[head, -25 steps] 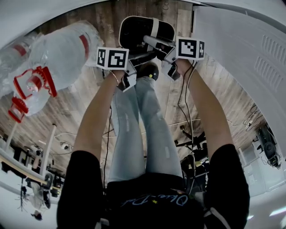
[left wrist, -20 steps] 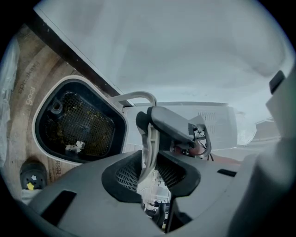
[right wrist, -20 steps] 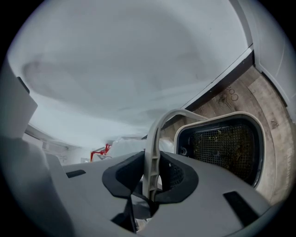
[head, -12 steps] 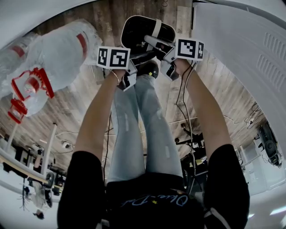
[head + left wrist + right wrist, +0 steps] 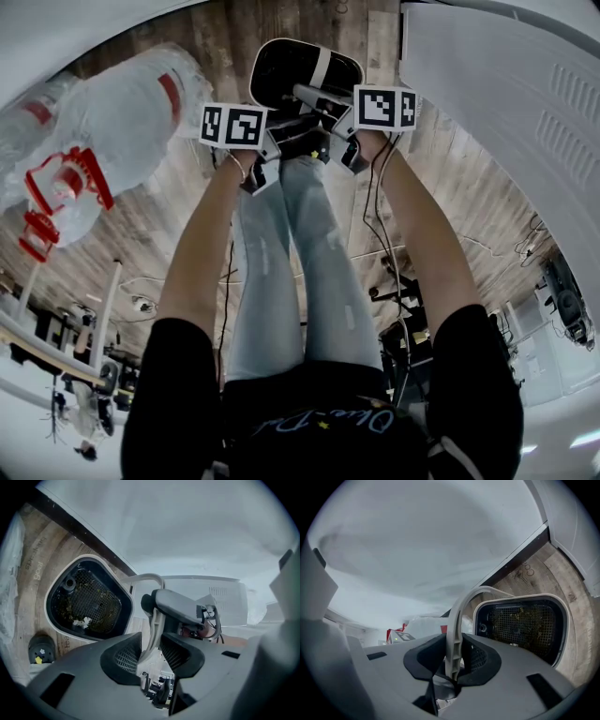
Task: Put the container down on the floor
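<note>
The container (image 5: 281,70) is a white tub with a black mesh inside (image 5: 86,599), low over the wooden floor beyond the person's shoes. Its thin white handle (image 5: 322,67) arches above it. My left gripper (image 5: 295,127) has the handle (image 5: 151,620) between its jaws; they have just been opening, and a gap shows beside the right pad (image 5: 176,653). The left gripper (image 5: 150,653) reads as open. My right gripper (image 5: 314,97) is shut on the handle (image 5: 454,634), pads tight on both sides, with the container (image 5: 520,625) to its right.
A big clear plastic-wrapped bundle (image 5: 122,112) with red parts (image 5: 66,178) lies on the floor at the left. A white appliance panel (image 5: 506,103) fills the right. Cables (image 5: 384,234) trail near the legs. A dark shoe (image 5: 309,145) sits just under the grippers.
Both grippers and the container have shifted slightly toward the top of the head view, with the container a little lower toward the floor.
</note>
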Demonstrator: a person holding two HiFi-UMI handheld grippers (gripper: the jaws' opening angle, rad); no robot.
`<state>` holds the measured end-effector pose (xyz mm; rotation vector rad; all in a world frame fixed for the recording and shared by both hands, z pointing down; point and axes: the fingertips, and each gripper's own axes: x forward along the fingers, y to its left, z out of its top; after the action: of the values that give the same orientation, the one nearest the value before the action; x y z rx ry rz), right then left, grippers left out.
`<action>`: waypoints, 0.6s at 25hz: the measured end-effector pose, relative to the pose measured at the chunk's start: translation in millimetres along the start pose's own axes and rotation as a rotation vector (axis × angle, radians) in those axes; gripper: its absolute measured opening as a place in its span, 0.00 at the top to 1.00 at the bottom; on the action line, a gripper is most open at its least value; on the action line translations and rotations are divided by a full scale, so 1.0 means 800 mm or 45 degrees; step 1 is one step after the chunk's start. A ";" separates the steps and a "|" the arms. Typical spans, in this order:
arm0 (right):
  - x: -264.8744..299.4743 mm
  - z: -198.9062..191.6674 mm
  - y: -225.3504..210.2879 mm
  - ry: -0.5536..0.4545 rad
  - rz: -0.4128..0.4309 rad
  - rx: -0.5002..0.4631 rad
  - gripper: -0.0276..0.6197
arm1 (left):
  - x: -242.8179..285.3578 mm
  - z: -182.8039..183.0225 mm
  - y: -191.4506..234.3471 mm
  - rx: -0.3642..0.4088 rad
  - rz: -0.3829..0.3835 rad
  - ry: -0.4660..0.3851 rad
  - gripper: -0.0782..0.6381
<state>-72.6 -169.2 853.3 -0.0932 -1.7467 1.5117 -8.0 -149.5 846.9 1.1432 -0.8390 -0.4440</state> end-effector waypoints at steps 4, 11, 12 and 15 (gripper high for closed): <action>0.004 -0.008 0.000 0.009 -0.018 0.003 0.84 | -0.003 -0.006 0.005 -0.009 0.013 0.011 0.73; 0.009 -0.009 0.003 -0.033 -0.043 0.013 0.82 | -0.012 -0.005 0.009 0.020 0.043 0.005 0.73; 0.011 -0.009 0.004 -0.036 -0.049 0.012 0.81 | -0.015 -0.004 0.009 0.032 0.054 -0.002 0.73; 0.013 -0.009 0.008 -0.042 -0.057 0.018 0.78 | -0.026 0.000 0.012 0.061 0.079 -0.034 0.73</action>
<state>-77.8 -156.1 853.0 -0.0220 -1.7523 1.5005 -22.4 -131.2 848.6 1.1543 -0.9103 -0.3901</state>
